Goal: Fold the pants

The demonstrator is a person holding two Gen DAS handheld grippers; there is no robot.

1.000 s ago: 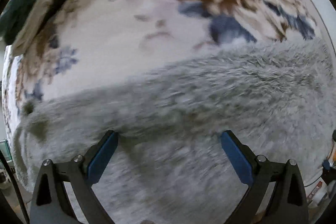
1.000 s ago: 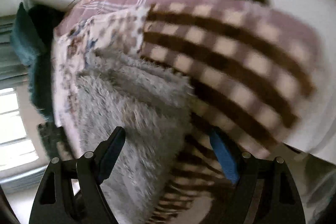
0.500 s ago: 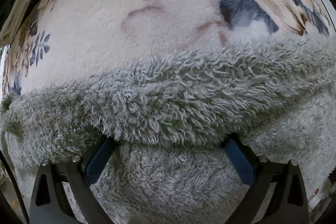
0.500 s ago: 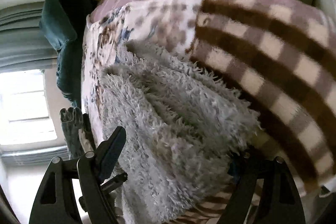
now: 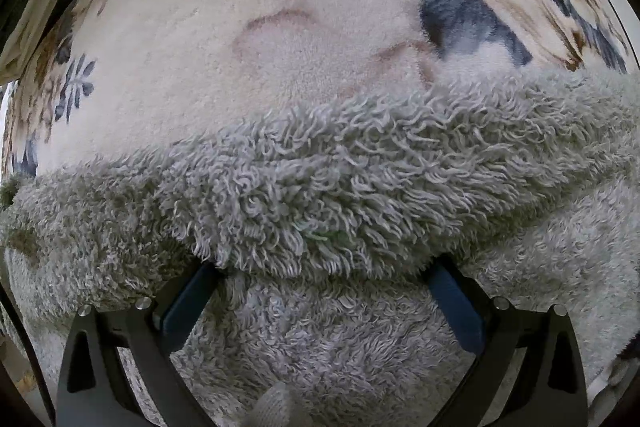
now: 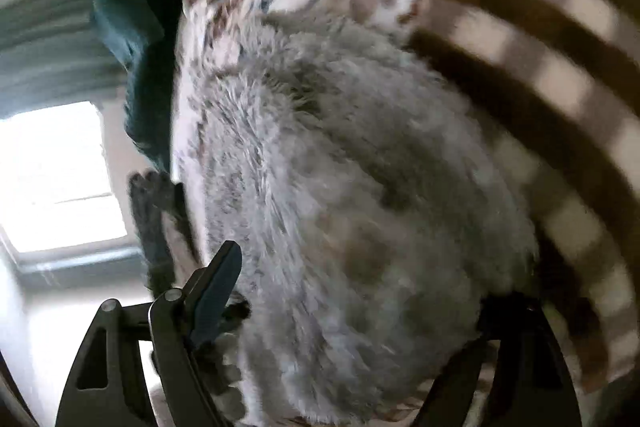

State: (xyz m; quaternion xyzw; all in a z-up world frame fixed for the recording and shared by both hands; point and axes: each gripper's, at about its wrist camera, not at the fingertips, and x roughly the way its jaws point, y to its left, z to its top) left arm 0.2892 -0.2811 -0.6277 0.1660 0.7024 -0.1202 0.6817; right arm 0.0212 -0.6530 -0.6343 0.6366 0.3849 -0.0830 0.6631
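While the left gripper (image 5: 320, 291) stood with its jaws spread wide, a thick rolled fold of the shaggy grey pants (image 5: 340, 187) lay across the middle of the left wrist frame and draped over both blue-padded fingertips (image 5: 456, 303), hiding their ends. More of the same curly, long-piled fleece filled the lower frame between the black finger arms. The jaws had not closed on the cloth; it simply rested over and between them. Above the fold, a short-piled cream blanket (image 5: 280, 39) with brown feather-like shapes and blue-grey blotches filled the upper half.

In the right wrist view, blurred by motion, the pants (image 6: 360, 207) formed a bulging grey mound from the centre down to the bottom edge. The right gripper (image 6: 360, 307) was also wide apart: its left finger (image 6: 218, 287) stood clear at lower left, just beside the fleece, while the right finger was mostly buried under it. A plush blanket with brown and cream checks (image 6: 540, 67) curved across the upper right. A dark teal cloth (image 6: 132, 39) hung at upper left, with a bright window (image 6: 52, 179) below it.
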